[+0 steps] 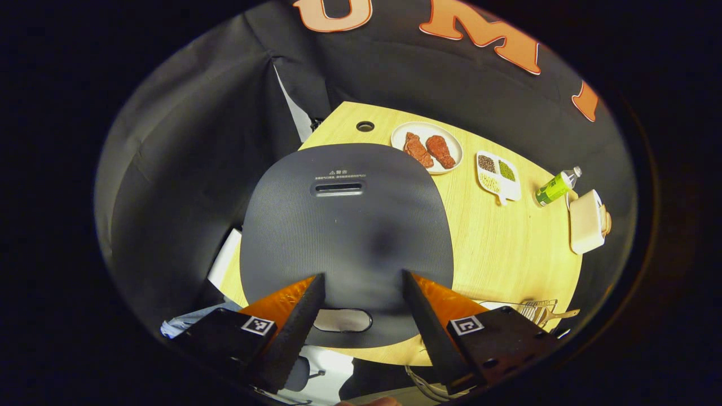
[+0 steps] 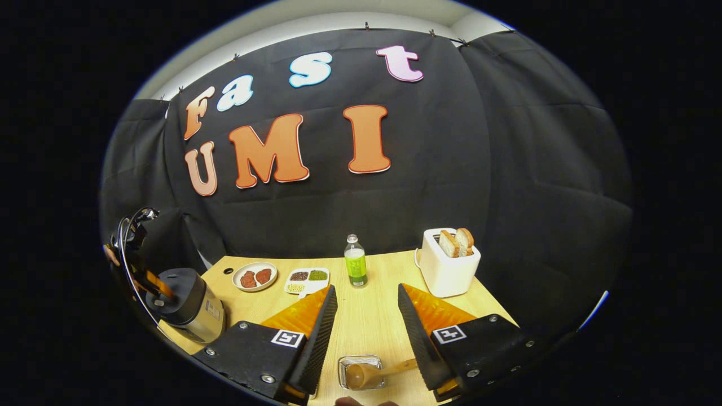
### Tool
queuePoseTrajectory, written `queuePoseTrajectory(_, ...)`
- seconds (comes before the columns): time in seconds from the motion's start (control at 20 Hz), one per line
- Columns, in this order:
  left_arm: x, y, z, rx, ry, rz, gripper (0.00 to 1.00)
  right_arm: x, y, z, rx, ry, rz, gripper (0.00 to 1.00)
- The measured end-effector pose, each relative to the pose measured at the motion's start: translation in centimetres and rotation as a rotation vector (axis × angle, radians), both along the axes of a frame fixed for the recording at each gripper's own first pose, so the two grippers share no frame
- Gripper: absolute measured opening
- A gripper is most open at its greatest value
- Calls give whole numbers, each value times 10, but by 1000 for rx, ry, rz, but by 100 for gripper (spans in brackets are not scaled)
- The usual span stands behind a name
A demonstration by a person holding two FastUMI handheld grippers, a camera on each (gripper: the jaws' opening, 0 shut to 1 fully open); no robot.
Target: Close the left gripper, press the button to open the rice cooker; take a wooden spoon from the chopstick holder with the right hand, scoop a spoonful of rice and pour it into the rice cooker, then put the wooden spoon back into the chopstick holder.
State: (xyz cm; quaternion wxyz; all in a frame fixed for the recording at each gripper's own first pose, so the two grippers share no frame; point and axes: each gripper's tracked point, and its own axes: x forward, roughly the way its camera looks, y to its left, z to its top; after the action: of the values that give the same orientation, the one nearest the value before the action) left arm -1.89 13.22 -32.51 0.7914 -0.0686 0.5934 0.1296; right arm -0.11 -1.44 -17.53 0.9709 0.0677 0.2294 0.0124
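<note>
The dark grey rice cooker (image 1: 344,237) lies right under my left gripper (image 1: 364,276), lid down, with a pale oval button (image 1: 342,320) at its near edge. The left gripper's fingers stand apart above the lid, holding nothing. In the right gripper view the cooker (image 2: 183,301) sits at the table's left end, with the left gripper (image 2: 138,265) over it. A wooden spoon (image 2: 372,372) rests in the metal chopstick holder (image 2: 344,366) just below my right gripper (image 2: 366,290), which is open and empty. The divided dish of grains (image 2: 306,280) sits mid-table.
On the light wooden table (image 2: 366,327) stand a plate of meat (image 2: 255,276), a green bottle (image 2: 355,262) and a white toaster with bread (image 2: 448,262). The same plate (image 1: 427,148), dish (image 1: 496,175), bottle (image 1: 555,187), toaster (image 1: 586,221) and holder (image 1: 536,309) lie beyond the cooker.
</note>
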Motion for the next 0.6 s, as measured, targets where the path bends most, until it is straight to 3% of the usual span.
queuePoseTrajectory(0.25,-3,-1,5,66,-196,-57,97,6,10,10,-25,-40,35,68)
queuePoseTrajectory(0.45,-2,-2,8,93,-281,-65,94,14,17,34,-34,-99,48,69)
queuePoseTrajectory(0.6,13,-7,44,130,-448,-90,94,23,19,56,-47,-166,38,68)
